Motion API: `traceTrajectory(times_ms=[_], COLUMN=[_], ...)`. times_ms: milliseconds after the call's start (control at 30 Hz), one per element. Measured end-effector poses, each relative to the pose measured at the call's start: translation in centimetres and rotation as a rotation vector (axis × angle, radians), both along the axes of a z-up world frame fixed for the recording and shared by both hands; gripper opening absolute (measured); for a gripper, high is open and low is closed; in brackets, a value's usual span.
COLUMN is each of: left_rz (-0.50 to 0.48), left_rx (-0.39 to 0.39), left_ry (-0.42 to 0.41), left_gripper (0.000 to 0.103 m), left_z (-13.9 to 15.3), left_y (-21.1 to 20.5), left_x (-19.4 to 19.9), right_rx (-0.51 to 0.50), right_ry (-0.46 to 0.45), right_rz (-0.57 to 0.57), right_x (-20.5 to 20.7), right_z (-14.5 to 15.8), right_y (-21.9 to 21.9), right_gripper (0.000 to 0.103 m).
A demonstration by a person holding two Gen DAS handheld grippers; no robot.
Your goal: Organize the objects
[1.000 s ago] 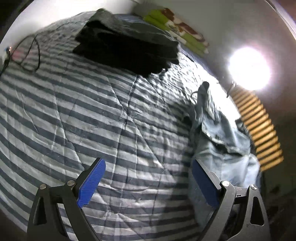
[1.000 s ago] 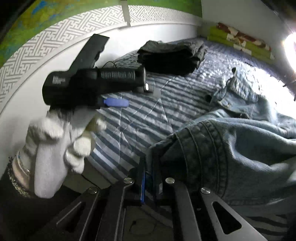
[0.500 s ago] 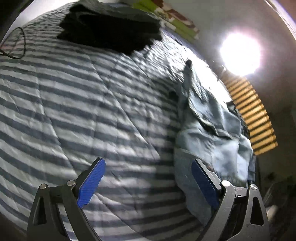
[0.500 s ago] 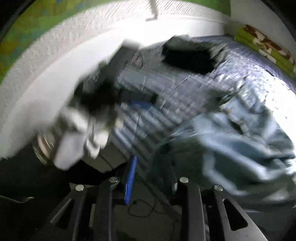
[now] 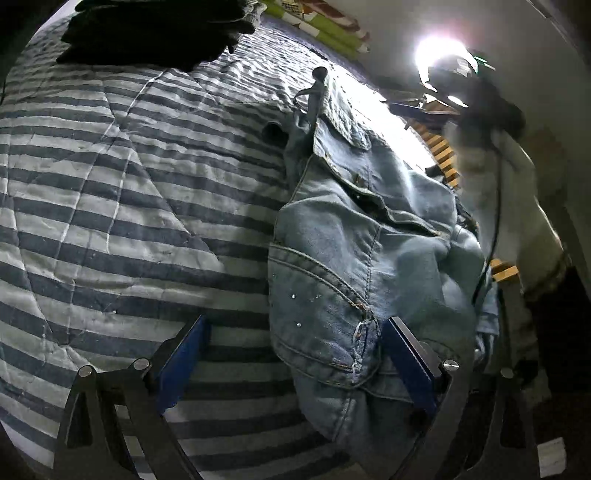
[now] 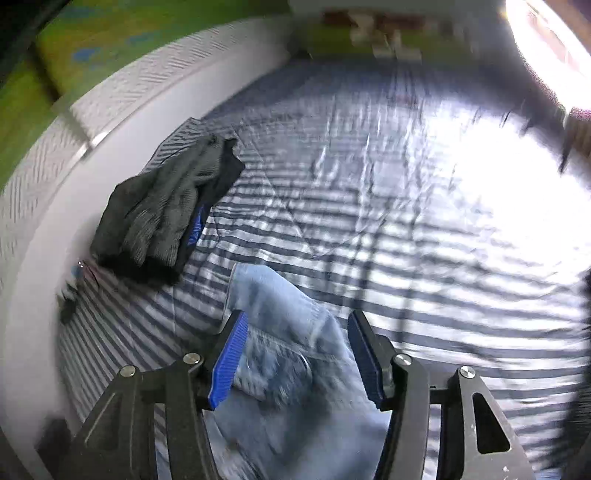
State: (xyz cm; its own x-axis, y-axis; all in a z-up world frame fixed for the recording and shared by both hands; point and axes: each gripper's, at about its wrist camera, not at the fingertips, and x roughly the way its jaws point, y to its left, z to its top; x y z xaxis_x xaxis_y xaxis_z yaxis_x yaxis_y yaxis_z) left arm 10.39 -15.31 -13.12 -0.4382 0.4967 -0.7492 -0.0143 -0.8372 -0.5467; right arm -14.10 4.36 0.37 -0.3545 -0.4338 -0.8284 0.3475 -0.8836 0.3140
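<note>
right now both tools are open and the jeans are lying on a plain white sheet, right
Not quite: the cover is not plain white. The left wrist view shows the jeans lying on a blue-and-white striped quilt. The rest holds: the left tool and the right tool are both open.

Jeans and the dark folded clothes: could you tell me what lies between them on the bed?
Only bare striped quilt lies between the jeans and the dark clothes, as the left wrist view shows.

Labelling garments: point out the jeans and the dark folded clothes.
jeans (image 5: pixel 332 280), left wrist view, stitched pocket panel.
dark folded clothes (image 6: pixel 162 221), right wrist view, middle of the knit pile.
</note>
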Motion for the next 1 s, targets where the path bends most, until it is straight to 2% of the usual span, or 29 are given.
traceTrajectory(times_ms=[67,233,267,300,333,367,400,433,467,500,600,700,833,900,933,1000], left_rz=[-0.001,-0.008,-0.015,-0.021,-0.021,-0.024,-0.033,-0.033,-0.024,-0.026,-0.024,-0.004,0.045,0.075,0.084,0.108], left_rx=[-0.015,-0.07,-0.085,-0.104,-0.107,-0.088,-0.05,-0.027,-0.036,-0.055,-0.07,-0.079,-0.079,-0.103,-0.13,-0.152], left_ry=[0.009,0.037,0.042,0.047,0.05,0.049,0.038,0.03,0.037,0.052,0.114,0.206,0.307,0.338,0.349,0.347], left_gripper=[0.096,0.098,0.098,0.096,0.092,0.074,0.051,0.046,0.044,0.036,0.025,0.019,0.019,0.019,0.019,0.019], left_z=[0.1,0.4,0.5,0.5,0.7,0.7,0.7,0.7,1.0,1.3,3.3,6.2,10.0,11.2,11.7,11.7], left_y=[0.2,0.9,1.2,1.4,1.6,1.6,1.5,1.4,1.4,1.4,1.1,0.1,-1.9,-3.3,-3.9,-5.2], left_x=[0.0,0.8,0.9,0.9,0.9,0.9,0.9,0.9,1.2,1.4,2.2,3.4,4.7,5.6,6.1,6.8], right_rx=[-0.025,0.001,-0.001,0.008,0.031,0.049,0.038,0.017,-0.001,-0.003,-0.001,-0.02,-0.038,-0.049,-0.071,-0.068], right_ry=[-0.055,-0.088,-0.084,-0.072,-0.051,-0.02,-0.003,0.018,0.05,0.081,0.165,0.266,0.403,0.503,0.517,0.479], right_rz=[0.024,0.076,0.084,0.094,0.103,0.101,0.094,0.085,0.078,0.072,0.052,0.033,0.035,0.026,0.041,0.1], right_x=[-1.3,-2.0,-1.8,-1.5,-1.0,-0.4,-0.2,0.2,1.0,1.7,4.0,6.7,10.0,11.4,11.6,11.1], right_z=[-2.1,-5.2,-5.2,-5.0,-4.7,-3.9,-3.2,-2.3,-0.9,0.3,4.5,9.3,15.5,18.5,19.8,20.6], right_y=[-1.3,-4.0,-4.1,-4.0,-3.9,-3.6,-2.8,-2.3,-1.5,-0.8,1.1,2.6,2.6,1.9,1.0,-1.1], right_gripper=[0.054,0.054,0.047,0.024,0.013,0.007,0.004,0.004,0.003,0.003,0.003,0.002,0.0,0.0,0.0,0.0])
